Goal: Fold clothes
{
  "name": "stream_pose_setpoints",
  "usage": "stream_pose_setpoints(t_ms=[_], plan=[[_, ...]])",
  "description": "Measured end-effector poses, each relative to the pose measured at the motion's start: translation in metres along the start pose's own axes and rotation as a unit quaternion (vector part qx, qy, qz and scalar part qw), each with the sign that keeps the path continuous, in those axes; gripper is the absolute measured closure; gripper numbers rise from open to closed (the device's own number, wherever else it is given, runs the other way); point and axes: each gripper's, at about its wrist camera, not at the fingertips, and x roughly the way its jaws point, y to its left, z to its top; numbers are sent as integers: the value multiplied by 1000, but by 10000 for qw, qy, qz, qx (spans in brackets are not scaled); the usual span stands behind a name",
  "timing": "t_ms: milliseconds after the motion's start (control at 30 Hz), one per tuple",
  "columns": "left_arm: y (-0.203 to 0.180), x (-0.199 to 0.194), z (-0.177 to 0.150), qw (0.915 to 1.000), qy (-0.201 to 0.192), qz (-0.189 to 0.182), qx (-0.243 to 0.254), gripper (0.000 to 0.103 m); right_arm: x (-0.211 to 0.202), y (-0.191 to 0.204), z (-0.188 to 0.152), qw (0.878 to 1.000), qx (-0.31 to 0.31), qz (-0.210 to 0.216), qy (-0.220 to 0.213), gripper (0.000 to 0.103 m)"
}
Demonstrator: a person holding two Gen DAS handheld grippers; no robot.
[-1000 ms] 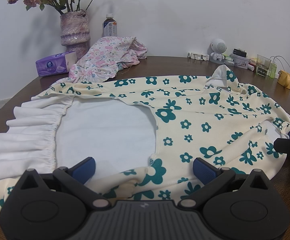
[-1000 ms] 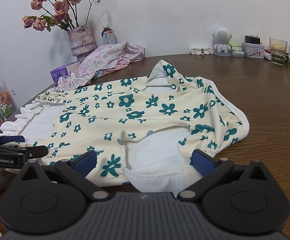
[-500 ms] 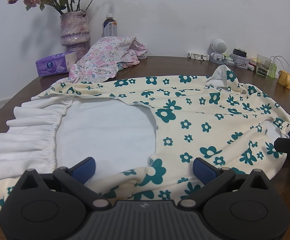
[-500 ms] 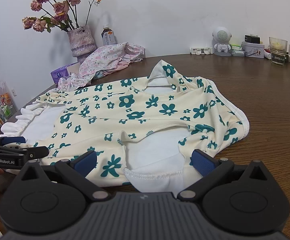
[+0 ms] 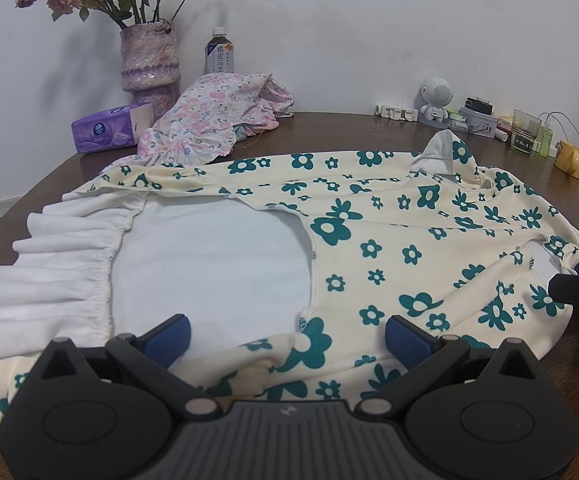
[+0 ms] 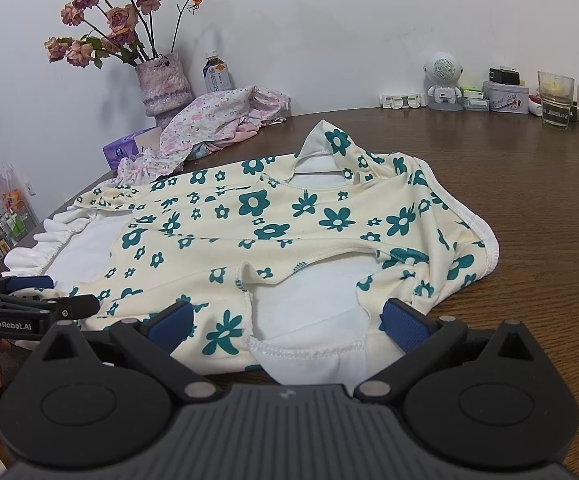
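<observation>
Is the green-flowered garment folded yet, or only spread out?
Partly folded: the green-flowered garment has printed edges turned inward, exposing white lining; no compact fold yet.

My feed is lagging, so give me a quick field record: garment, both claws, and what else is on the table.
garment: cream dress with teal flowers, spread flat on the wooden table, white lining showing
left claw: open, over the near edge of the dress
right claw: open, over a white-lined opening at the near edge
second garment: pink floral garment, bunched at the back
other items: flower vase, tissue pack, drink bottle
</observation>
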Motion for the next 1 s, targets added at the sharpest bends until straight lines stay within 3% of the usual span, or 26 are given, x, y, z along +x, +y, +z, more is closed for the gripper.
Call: stream_pose_setpoints(t_ms=[200, 300, 433, 633, 767, 833, 933, 1000], plan=[[2, -1, 2, 10000, 11, -66, 12, 1, -1, -2, 0, 9999, 67, 73, -24, 1], [5, -7, 14, 9993, -27, -358, 45, 2, -2, -2, 0, 9999, 26, 141, -48, 1], [10, -17, 41, 9972, -194, -557, 450, 2, -10, -6, 7, 9992, 207, 265, -224, 1], [32, 0, 83, 9949, -45, -638, 780, 3, -9, 0, 52, 9995, -116, 212, -201, 1], [51, 27, 108, 9946, 254, -614, 802, 10, 12, 12, 91, 9987, -507, 31, -87, 1], [59, 44, 117, 9943, 437, -600, 764, 14, 34, 16, 110, 9985, -539, -32, 132, 3], [74, 67, 125, 9937, 715, -617, 604, 27, 73, 17, 134, 9976, -446, -32, 538, 17], [87, 81, 127, 9936, 869, -691, 225, 35, 101, 18, 147, 9963, -331, -31, 789, 27]])
